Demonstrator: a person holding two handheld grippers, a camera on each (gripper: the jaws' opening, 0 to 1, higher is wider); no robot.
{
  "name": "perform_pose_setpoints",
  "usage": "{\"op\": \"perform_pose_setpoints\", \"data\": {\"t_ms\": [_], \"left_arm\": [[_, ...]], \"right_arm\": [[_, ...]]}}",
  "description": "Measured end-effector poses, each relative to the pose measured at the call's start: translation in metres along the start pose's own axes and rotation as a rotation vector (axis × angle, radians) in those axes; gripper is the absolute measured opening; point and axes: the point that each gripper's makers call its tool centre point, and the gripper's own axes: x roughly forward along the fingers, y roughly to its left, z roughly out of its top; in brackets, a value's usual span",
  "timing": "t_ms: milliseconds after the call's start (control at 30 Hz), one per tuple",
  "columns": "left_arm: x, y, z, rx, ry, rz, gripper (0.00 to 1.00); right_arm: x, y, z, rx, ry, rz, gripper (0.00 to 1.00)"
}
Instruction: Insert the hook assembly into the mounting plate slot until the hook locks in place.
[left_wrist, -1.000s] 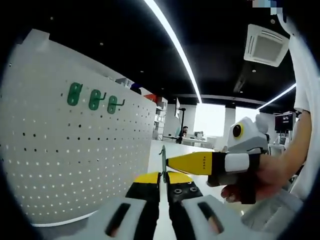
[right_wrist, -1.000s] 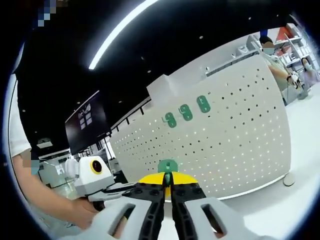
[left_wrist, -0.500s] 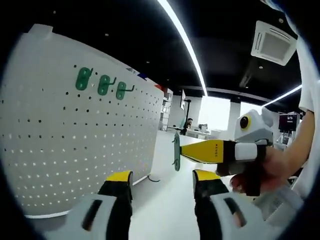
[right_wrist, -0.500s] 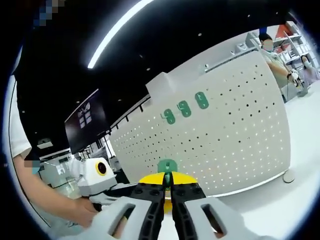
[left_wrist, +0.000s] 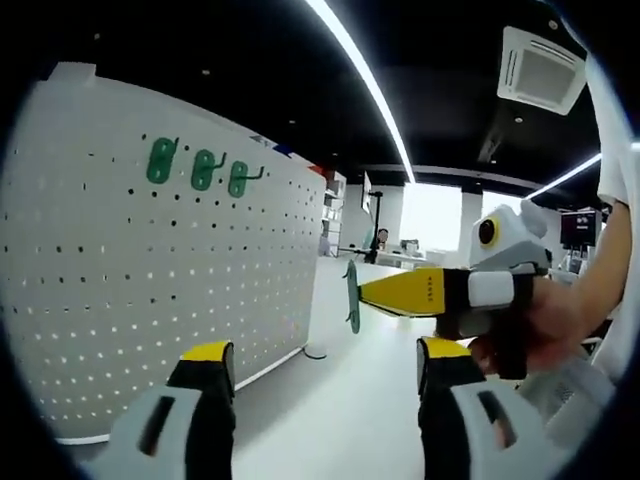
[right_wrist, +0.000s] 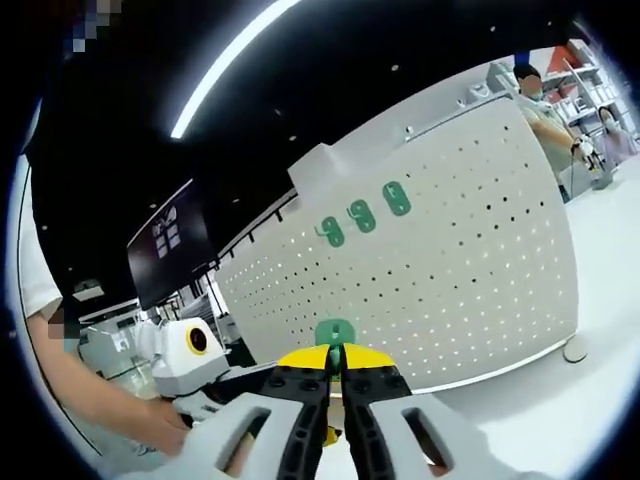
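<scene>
A white pegboard mounting plate (left_wrist: 150, 290) stands upright on the left, with three green hooks (left_wrist: 203, 168) hung near its top. My left gripper (left_wrist: 323, 352) is open, its yellow-tipped jaws wide apart and nothing between them. My right gripper (left_wrist: 364, 296) comes in from the right, held by a hand, and is shut on a green hook assembly (left_wrist: 352, 296) in the air short of the plate. In the right gripper view the same hook assembly (right_wrist: 335, 333) sticks up from the shut gripper (right_wrist: 336, 358), facing the pegboard (right_wrist: 460, 280) and its hung hooks (right_wrist: 361, 216).
The white table top (left_wrist: 330, 400) runs along the plate's foot (right_wrist: 574, 350). My left gripper (right_wrist: 215, 385), with a person's hand behind it, sits low at the left of the right gripper view. People stand far behind the plate (right_wrist: 540, 105). A dark monitor (right_wrist: 165, 250) hangs at the back left.
My left gripper has opened and let go of the hook assembly, its jaws spreading wide. The right gripper keeps the hook, now a little higher and clear of the left jaws.
</scene>
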Motion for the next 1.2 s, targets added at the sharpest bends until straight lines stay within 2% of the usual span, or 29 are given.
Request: {"op": "perform_pose_setpoints", "data": {"t_ms": [33, 167, 233, 467, 800, 1200], "left_arm": [[0.0, 0.0, 0.001, -0.005, -0.003, -0.002, 0.76], [-0.002, 0.001, -0.001, -0.003, 0.001, 0.002, 0.76], [-0.002, 0.002, 0.0, -0.004, -0.001, 0.006, 0.76], [-0.005, 0.003, 0.001, -0.004, -0.007, 0.014, 0.75], [-0.019, 0.01, 0.002, 0.002, -0.016, 0.048, 0.74], [-0.044, 0.023, 0.0, 0.005, -0.032, 0.112, 0.75]], "right_arm": [[0.0, -0.001, 0.001, -0.083, 0.017, -0.012, 0.01], [0.003, 0.005, 0.003, -0.27, 0.047, -0.002, 0.01], [0.003, 0.006, 0.005, -0.321, 0.046, -0.013, 0.01], [0.006, 0.006, 0.007, -0.336, 0.042, -0.016, 0.01], [0.017, -0.027, 0.035, -0.288, -0.008, -0.102, 0.01], [0.031, -0.056, 0.072, -0.268, -0.07, -0.167, 0.01]]}}
